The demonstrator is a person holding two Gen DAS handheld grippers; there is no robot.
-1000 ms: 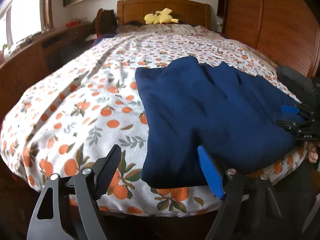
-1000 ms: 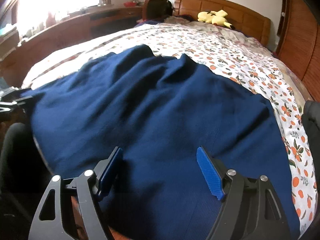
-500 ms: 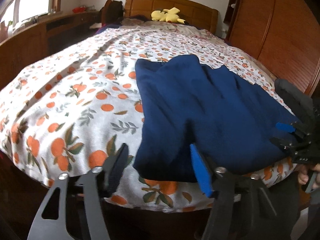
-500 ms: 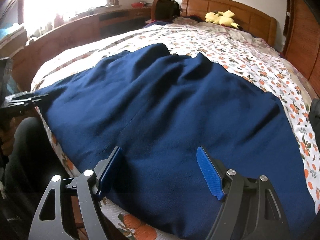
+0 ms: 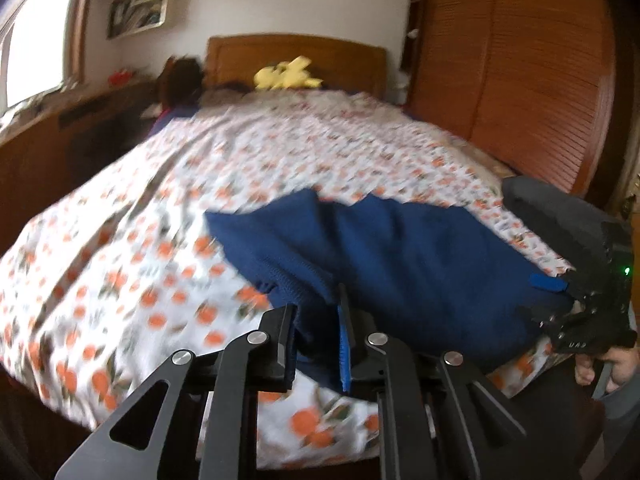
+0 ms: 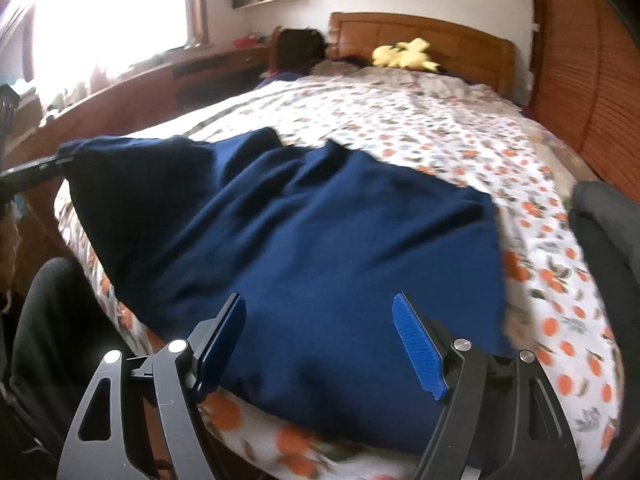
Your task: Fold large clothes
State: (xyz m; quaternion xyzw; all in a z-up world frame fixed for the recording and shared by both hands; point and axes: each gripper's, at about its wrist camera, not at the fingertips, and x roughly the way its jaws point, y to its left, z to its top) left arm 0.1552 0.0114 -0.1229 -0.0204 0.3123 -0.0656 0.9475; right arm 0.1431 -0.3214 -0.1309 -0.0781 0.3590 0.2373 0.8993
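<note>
A large navy blue garment (image 5: 408, 256) lies on the bed near its foot edge; it also fills the middle of the right wrist view (image 6: 320, 248). My left gripper (image 5: 316, 344) is shut on the garment's near left corner and lifts it off the sheet. In the right wrist view that corner (image 6: 76, 152) is raised at the far left. My right gripper (image 6: 320, 336) is open, its fingers over the garment's near edge, holding nothing. It shows from the side in the left wrist view (image 5: 560, 300).
The bed has an orange-print sheet (image 5: 120, 260) and a wooden headboard (image 5: 296, 60) with a yellow plush toy (image 5: 286, 76). A wooden wardrobe (image 5: 512, 80) stands to the right, a wooden ledge under a window (image 6: 120, 92) to the left. A dark item (image 6: 604, 232) lies at the bed's right edge.
My left gripper has closed on the garment's near left corner and raised it. My right gripper stayed open and drew back slightly toward the garment's near edge.
</note>
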